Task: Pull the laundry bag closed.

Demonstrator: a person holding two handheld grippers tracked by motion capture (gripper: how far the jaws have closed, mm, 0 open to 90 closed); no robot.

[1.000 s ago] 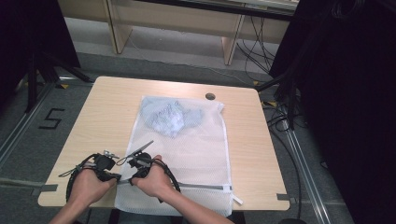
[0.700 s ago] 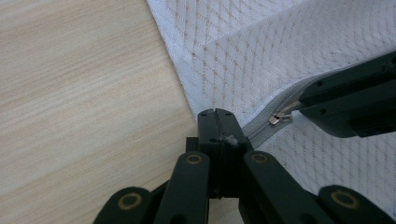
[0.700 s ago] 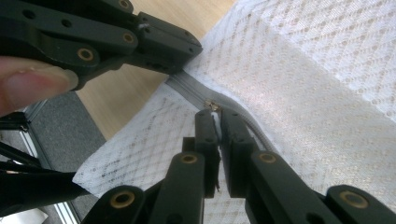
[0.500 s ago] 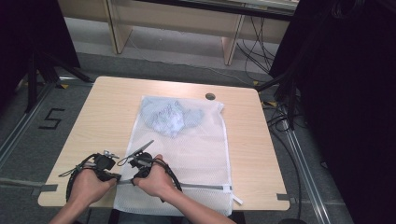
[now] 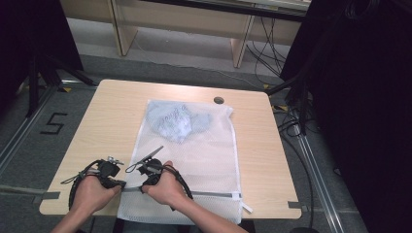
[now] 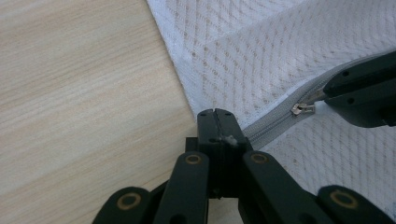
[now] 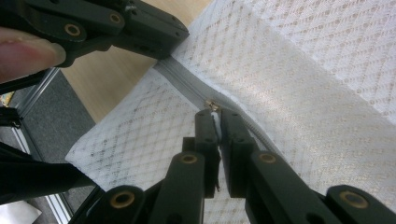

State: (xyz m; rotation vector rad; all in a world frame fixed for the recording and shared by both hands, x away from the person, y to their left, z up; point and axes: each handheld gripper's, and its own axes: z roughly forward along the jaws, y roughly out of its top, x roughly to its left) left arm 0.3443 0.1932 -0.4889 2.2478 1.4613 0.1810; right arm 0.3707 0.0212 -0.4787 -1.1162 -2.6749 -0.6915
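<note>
Mesh bag (image 5: 194, 160), flat on table (image 5: 111, 111), blue cloth (image 5: 177, 121) inside.
Left gripper (image 6: 215, 122) clamped on zipper end; right gripper (image 7: 216, 122) pinches slider (image 6: 297, 108). Risk: slider slipping free, or mesh bunching under uneven pull.

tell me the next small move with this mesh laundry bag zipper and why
Probably draw the right gripper along the zipper, away from the left gripper. Its jaws pinch the zipper pull, while the left clamps the zipper's end at the mesh laundry bag edge, bracing it.
</note>
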